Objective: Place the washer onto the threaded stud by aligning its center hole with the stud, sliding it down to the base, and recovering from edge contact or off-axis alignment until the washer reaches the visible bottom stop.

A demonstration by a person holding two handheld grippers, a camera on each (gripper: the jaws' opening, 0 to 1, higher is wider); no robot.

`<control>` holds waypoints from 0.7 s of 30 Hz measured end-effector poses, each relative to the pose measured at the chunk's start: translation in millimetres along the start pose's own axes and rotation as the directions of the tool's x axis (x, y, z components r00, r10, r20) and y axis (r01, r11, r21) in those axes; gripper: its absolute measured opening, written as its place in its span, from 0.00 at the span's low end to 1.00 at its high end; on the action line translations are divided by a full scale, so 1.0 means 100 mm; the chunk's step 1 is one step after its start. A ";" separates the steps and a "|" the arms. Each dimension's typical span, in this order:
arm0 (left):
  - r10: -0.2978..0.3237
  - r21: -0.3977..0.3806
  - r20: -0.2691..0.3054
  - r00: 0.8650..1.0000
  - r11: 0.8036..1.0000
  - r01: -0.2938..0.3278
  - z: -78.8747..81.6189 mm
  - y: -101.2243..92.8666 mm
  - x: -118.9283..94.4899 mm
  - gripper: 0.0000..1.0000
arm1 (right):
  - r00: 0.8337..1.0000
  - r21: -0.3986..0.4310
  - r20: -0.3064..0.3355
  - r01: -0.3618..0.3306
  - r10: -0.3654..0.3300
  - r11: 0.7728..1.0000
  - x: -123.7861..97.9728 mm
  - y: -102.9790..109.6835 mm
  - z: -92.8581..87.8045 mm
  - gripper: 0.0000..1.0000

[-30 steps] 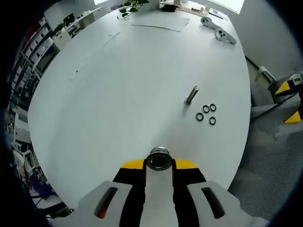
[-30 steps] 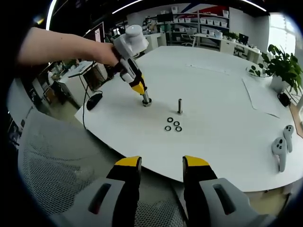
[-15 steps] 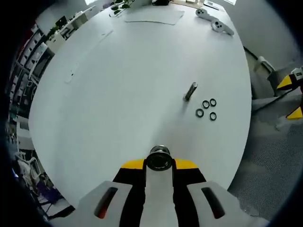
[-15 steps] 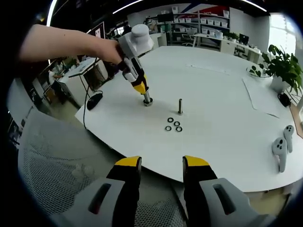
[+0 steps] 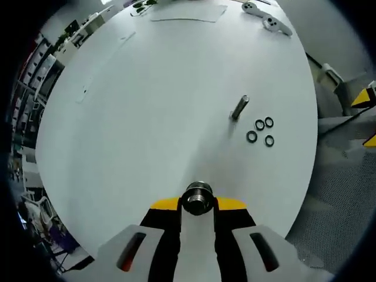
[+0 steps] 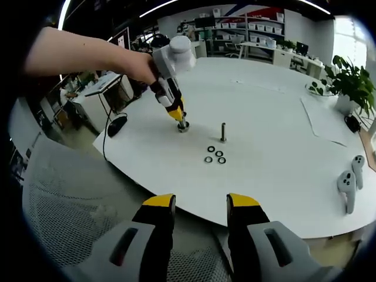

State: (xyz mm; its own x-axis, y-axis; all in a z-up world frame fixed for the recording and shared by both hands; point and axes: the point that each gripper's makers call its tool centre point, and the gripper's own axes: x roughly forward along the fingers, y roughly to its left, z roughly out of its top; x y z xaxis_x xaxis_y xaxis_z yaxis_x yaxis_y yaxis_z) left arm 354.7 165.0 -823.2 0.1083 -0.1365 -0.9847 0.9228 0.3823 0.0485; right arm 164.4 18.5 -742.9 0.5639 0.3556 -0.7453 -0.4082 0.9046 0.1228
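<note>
1. Washers point(image 5: 261, 131), four small dark rings, lie in a loose cluster on the white desk point(image 5: 147, 106) in the right-middle of the left gripper view, just below and right of a metal stud point(image 5: 239, 108) that looks tilted in this view.
2. At the bottom centre of that view the left hand-held gripper point(image 5: 197, 202) has its yellow-tipped jaws clenched around a second metal stud point(image 5: 197, 197), seen end-on between them.
3. Two white controllers point(image 5: 269, 16) lie at the upper right of the desk, and a sheet of paper point(image 5: 188, 13) lies at the top edge.
4. Yellow tips of the right hand-held gripper point(image 5: 365, 114) show at the far right edge, off the desk.
5. In the right gripper view, the washers point(image 6: 215, 156) lie in the centre of the frame, near the desk's point(image 6: 282, 117) close edge, just below the upright stud point(image 6: 223, 131).
6. Left of it, the left hand-held gripper point(image 6: 180, 118), held by a hand point(image 6: 136, 66) reaching in from the upper left, grips the second stud point(image 6: 183, 124), whose base rests on the desk.
7. The right hand-held gripper point(image 6: 200, 202) rises at the bottom centre with jaws parted and nothing between them, over a grey mesh chair point(image 6: 76, 200).
8. The controllers point(image 6: 348, 185) lie at the right, with a potted plant point(image 6: 349, 82) above them.
</note>
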 end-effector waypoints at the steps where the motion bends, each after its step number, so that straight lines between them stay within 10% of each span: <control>1: 0.005 0.002 0.000 1.000 1.000 -0.005 0.00 0.00 0.03 0.18 | 1.000 0.001 0.000 0.000 0.000 1.000 0.00 0.00 0.00 0.37; 21: 0.029 -0.060 0.045 0.999 0.998 -0.027 -0.04 0.02 0.26 0.19 | 1.000 -0.002 -0.014 0.001 -0.001 1.000 0.00 0.00 -0.03 0.37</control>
State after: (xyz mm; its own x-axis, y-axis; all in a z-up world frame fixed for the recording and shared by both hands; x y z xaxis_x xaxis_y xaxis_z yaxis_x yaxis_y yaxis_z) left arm 358.0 165.7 -849.2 0.1520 -0.1664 -0.9743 0.8956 0.4401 0.0646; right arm 162.9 17.8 -745.0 0.5542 0.3519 -0.7543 -0.4096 0.9042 0.1209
